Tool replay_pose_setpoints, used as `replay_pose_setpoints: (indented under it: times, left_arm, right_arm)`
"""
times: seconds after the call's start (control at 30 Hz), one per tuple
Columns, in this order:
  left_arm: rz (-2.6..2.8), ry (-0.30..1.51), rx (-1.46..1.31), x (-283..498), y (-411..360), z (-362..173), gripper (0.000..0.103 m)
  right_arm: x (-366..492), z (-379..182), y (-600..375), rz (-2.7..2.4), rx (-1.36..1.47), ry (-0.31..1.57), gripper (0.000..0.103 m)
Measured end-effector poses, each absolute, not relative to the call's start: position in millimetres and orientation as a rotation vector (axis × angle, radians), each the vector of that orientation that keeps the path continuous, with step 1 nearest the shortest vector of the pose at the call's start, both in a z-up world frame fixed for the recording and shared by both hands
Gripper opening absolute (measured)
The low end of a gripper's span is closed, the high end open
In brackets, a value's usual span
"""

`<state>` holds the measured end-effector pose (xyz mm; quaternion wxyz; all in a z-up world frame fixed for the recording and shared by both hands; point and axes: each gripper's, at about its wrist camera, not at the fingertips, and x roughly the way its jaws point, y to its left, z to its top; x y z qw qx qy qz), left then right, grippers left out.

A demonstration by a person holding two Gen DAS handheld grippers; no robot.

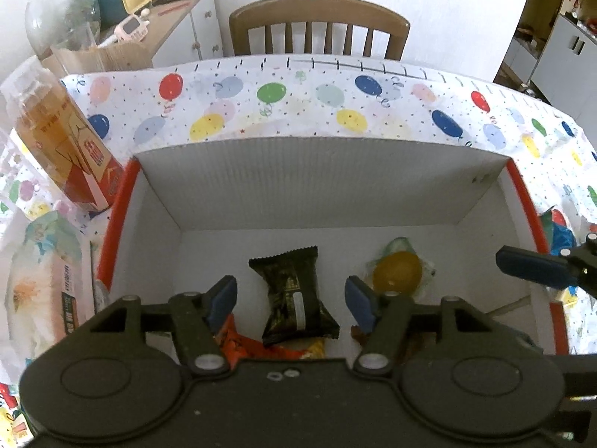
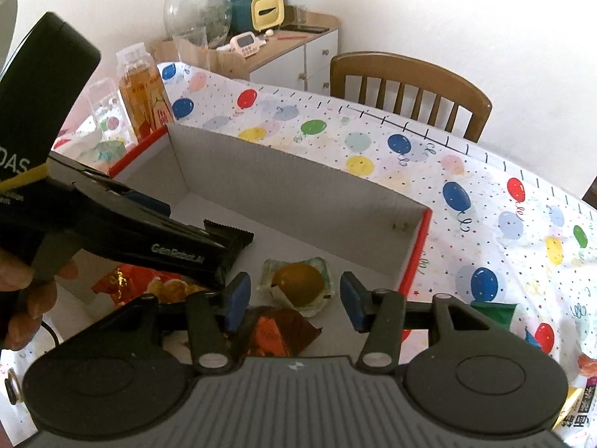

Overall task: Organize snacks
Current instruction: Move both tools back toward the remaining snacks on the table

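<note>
A white cardboard box with red edges (image 1: 335, 183) (image 2: 291, 183) stands on the balloon tablecloth. A black snack packet (image 1: 294, 295) (image 2: 231, 239) lies on its floor, with a clear-wrapped yellow-brown cake (image 1: 397, 270) (image 2: 296, 283) to its right, a red-orange packet (image 1: 242, 343) (image 2: 123, 283) and a copper foil packet (image 2: 276, 332). My left gripper (image 1: 291, 300) is open and empty above the black packet. My right gripper (image 2: 293, 298) is open and empty above the cake. The right gripper's blue fingertip (image 1: 530, 265) shows at the right in the left wrist view.
A juice carton (image 1: 63, 142) (image 2: 143, 100) and a tissue pack (image 1: 44, 283) stand left of the box. More snack packets (image 2: 582, 399) lie on the cloth (image 2: 485, 194) to the right. A wooden chair (image 1: 317, 26) stands behind the table.
</note>
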<state>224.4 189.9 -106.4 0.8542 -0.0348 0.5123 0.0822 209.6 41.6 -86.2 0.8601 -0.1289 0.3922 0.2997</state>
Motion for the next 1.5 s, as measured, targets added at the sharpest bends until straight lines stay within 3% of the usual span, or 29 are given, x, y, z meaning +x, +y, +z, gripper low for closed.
replay_pose_setpoints:
  times: [0.17,0.3,0.5,0.7,1.17,1.5]
  left_arm:
    - [0.171,1.055,-0.073,215.5,186.3,-95.3,0.064]
    - [0.172,1.029,-0.059,206.6,181.7,-85.5,0.072]
    - [0.160,0.995,-0.068,195.3,173.0,-69.8,0.073]
    - [0.135,0.942,-0.057,182.6,155.9,-53.1,0.079]
    - [0.055,0.843,-0.071,157.1,101.1,-33.6,0.087]
    - [-0.018,0.783,-0.053,146.4,52.1,-30.6,0.099]
  right_arm:
    - [202.1,-72.4,27.9,0.637,-0.231,0.802,0.060]
    - [196.3,-62.6,17.6,0.647,-0.205,0.786,0.062]
    - [187.0,-49.6,-1.1,0.655,-0.171,0.753,0.066]
    - [172.0,-37.8,-23.9,0.658,-0.147,0.704,0.079]
    - [145.2,-28.1,-97.1,0.604,-0.058,0.671,0.082]
    - [134.1,-40.3,-161.1,0.496,-0.016,0.655,0.083]
